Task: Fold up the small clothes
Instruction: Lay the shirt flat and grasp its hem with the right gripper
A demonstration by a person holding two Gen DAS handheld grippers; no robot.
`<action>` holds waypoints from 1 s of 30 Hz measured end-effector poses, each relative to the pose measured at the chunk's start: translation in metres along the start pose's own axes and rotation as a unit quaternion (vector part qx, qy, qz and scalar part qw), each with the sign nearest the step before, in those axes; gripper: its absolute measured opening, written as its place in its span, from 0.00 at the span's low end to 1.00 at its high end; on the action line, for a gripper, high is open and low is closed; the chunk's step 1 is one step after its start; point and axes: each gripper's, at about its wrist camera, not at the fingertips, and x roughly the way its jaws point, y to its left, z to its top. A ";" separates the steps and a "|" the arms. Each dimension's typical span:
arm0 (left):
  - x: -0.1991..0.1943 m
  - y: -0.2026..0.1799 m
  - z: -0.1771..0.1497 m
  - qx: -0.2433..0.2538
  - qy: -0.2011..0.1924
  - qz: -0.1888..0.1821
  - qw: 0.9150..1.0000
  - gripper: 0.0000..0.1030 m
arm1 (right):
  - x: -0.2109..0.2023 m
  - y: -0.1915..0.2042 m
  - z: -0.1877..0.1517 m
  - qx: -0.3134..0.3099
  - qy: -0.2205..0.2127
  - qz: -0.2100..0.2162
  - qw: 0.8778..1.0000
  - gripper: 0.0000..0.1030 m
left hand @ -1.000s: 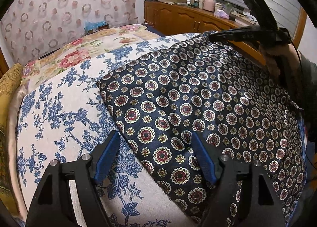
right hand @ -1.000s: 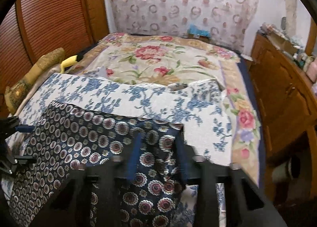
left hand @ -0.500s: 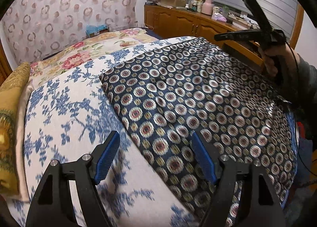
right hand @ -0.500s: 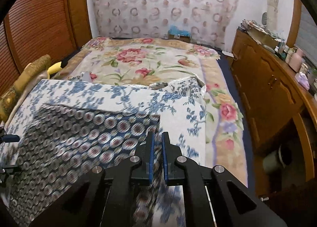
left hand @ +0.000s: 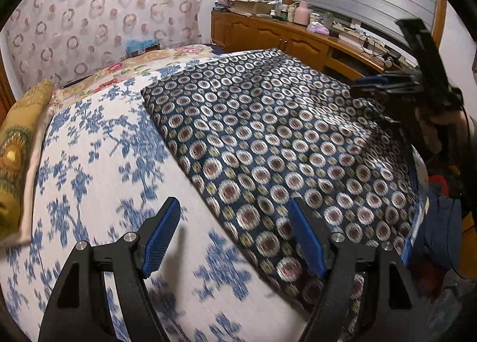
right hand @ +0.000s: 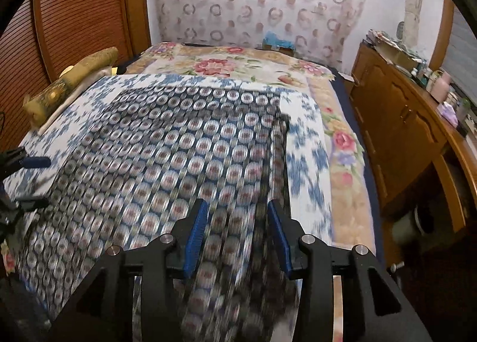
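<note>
Left wrist view has the left gripper spread wide, nothing between its blue pads, hovering over the edge of the dark medallion-print cloth where it meets the blue-and-white floral sheet. Over on the right, the right gripper is parted too, the cloth lying blurred between and beneath its fingers, gripped by neither.

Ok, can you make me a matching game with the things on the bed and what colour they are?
Things:
1. patterned cloth
2. floral sheet
3. pillow
4. gripper pads

Colours:
A. plain blue
B. white with blue flowers
C. yellow-gold
D. dark navy with round medallions

Pairs: 1-D, 2-B, 3-C, 4-A
</note>
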 end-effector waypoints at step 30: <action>-0.021 -0.035 -0.044 0.010 0.026 -0.071 0.997 0.58 | -0.058 0.009 -0.087 0.039 -0.007 -0.013 0.999 0.03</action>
